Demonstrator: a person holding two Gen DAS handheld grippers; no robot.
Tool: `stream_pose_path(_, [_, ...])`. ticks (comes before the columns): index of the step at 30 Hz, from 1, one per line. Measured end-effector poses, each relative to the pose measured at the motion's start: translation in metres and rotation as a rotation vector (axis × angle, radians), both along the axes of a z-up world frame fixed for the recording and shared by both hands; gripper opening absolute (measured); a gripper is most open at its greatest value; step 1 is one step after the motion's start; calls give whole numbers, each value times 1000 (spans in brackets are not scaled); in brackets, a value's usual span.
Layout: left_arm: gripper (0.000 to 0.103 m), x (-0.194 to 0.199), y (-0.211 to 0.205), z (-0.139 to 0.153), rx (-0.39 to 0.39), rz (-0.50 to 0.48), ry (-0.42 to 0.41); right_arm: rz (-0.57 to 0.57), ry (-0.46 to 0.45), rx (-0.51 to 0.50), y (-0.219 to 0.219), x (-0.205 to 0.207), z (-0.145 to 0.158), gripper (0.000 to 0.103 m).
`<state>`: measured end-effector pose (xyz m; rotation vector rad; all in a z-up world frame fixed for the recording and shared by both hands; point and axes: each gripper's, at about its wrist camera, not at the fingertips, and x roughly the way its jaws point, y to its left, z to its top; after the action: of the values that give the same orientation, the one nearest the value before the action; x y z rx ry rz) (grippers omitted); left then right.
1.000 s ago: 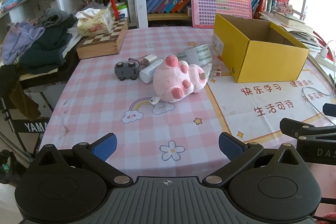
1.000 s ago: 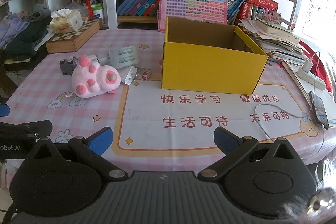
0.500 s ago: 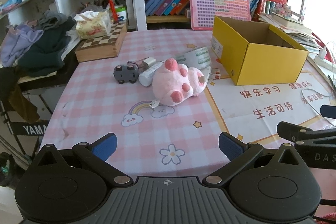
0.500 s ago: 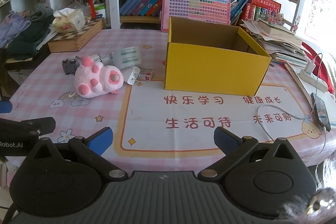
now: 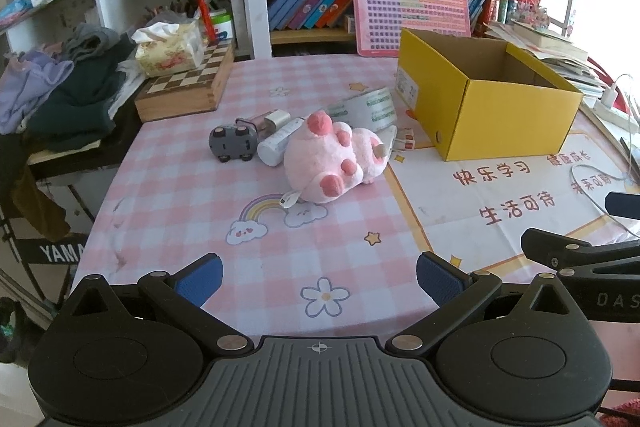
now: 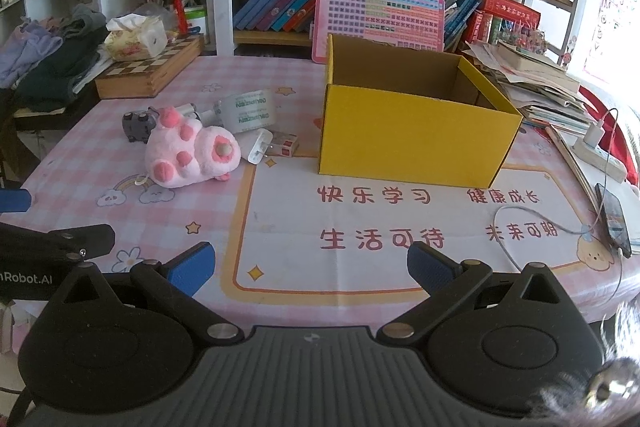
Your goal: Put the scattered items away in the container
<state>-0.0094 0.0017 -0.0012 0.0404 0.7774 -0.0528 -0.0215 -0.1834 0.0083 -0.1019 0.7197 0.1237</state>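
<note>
Your left gripper (image 5: 318, 277) and right gripper (image 6: 310, 263): both spread wide, empty (hovering over surface (image 5: 192, 211) edge). Pink plush (image 5: 334, 163), toy car (image 5: 234, 143), tape roll (image 5: 368, 109) clustered left of yellow box (image 5: 480, 107).

A wooden chessboard box (image 5: 186, 87) is sitting at the bench's far left with a tissue pack (image 5: 170, 49) lying on it, clothes (image 5: 68, 87) are piling further left, and a phone (image 6: 614, 221) is charging at the right edge.
</note>
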Motion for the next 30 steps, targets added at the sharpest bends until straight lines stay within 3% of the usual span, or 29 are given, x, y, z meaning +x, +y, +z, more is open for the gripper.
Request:
stream_pose_path(14, [103, 0, 12, 2, -20, 32, -19, 75, -15, 10, 12, 3, 3, 103])
stream_pose_path(30, [103, 3, 40, 15, -71, 88, -100, 140, -72, 29, 31, 15, 13, 103])
